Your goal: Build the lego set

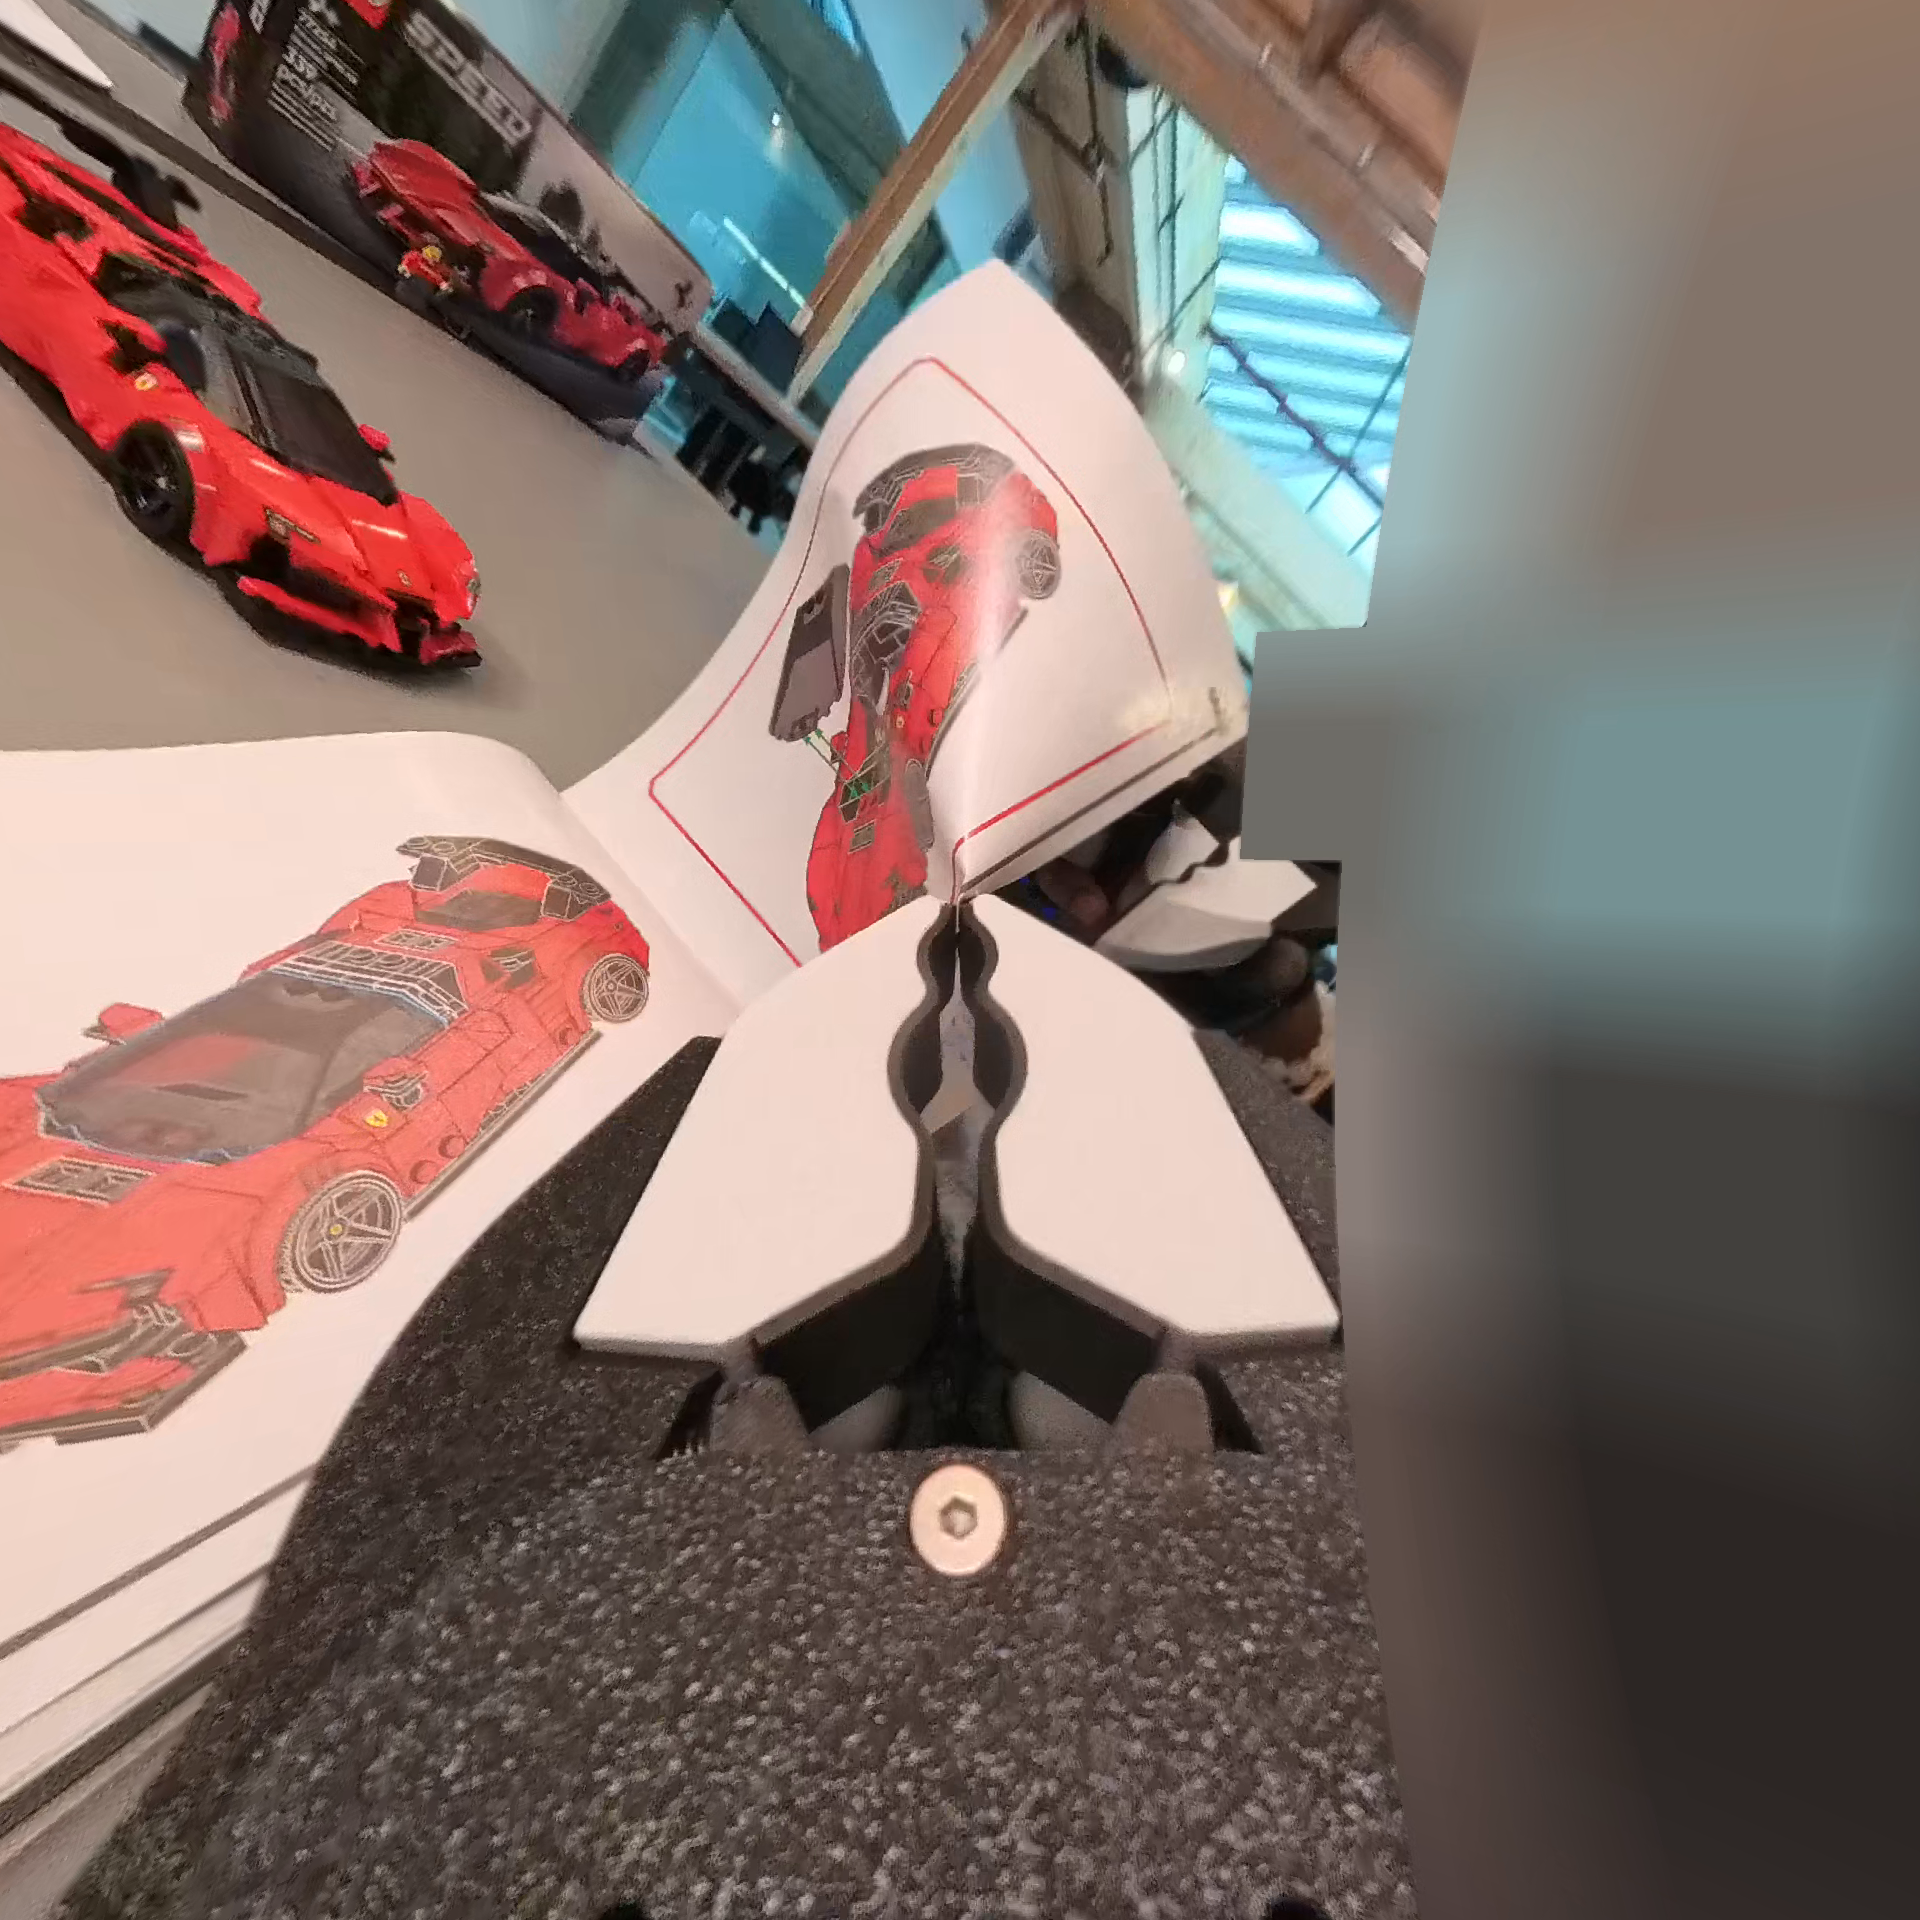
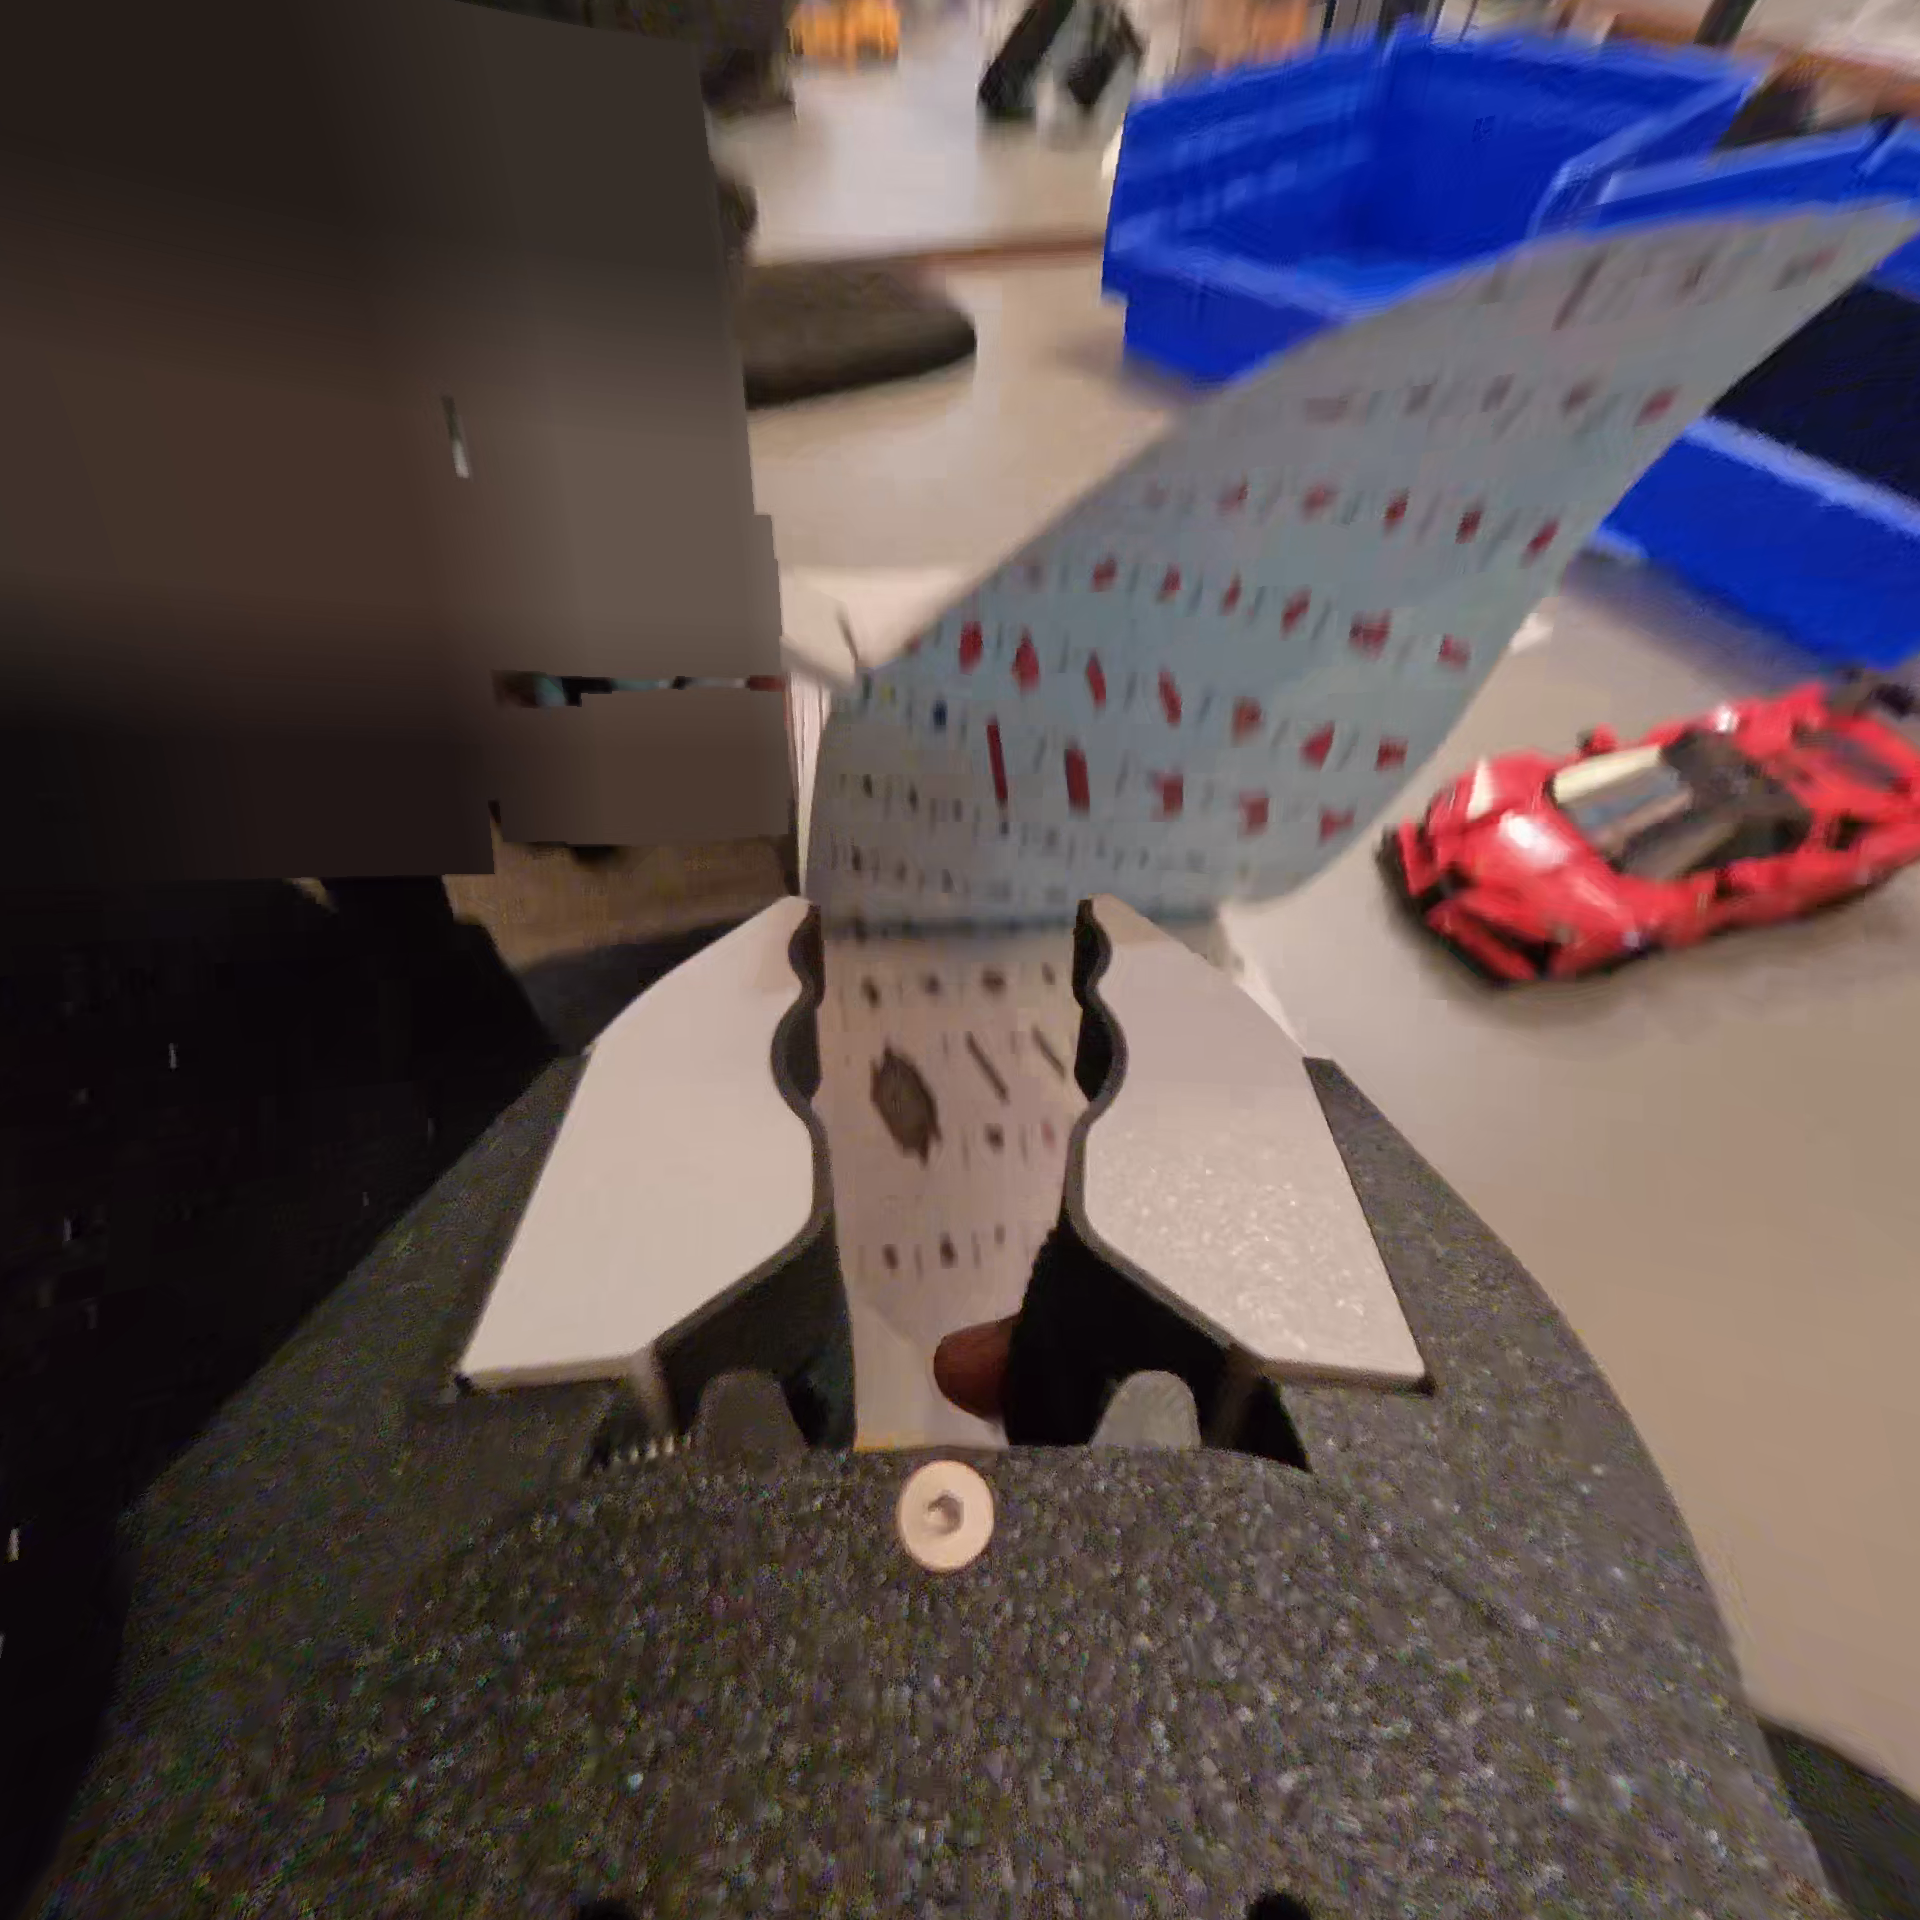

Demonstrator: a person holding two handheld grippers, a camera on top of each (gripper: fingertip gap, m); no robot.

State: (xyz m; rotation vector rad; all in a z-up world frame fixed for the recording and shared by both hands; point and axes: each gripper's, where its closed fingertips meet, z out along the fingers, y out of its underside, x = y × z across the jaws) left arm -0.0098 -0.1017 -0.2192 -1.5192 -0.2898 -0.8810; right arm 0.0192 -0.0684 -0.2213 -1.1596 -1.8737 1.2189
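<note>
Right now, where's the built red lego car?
The built red lego car sits on the grey table: upper left in the left wrist view, between the set's box and open instruction booklet.

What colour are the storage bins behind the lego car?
Bright blue storage bins, seen best in the right wrist view, beyond the red lego car.

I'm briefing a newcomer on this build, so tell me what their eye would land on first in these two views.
First, the red Lego car standing built on the grey table, upper left in the left wrist view, with the set's box behind it. Next, the open instruction booklet, one page lifted and pinched at its edge by the shut left gripper. In the right wrist view, blue bins stand behind the open right gripper.
</note>
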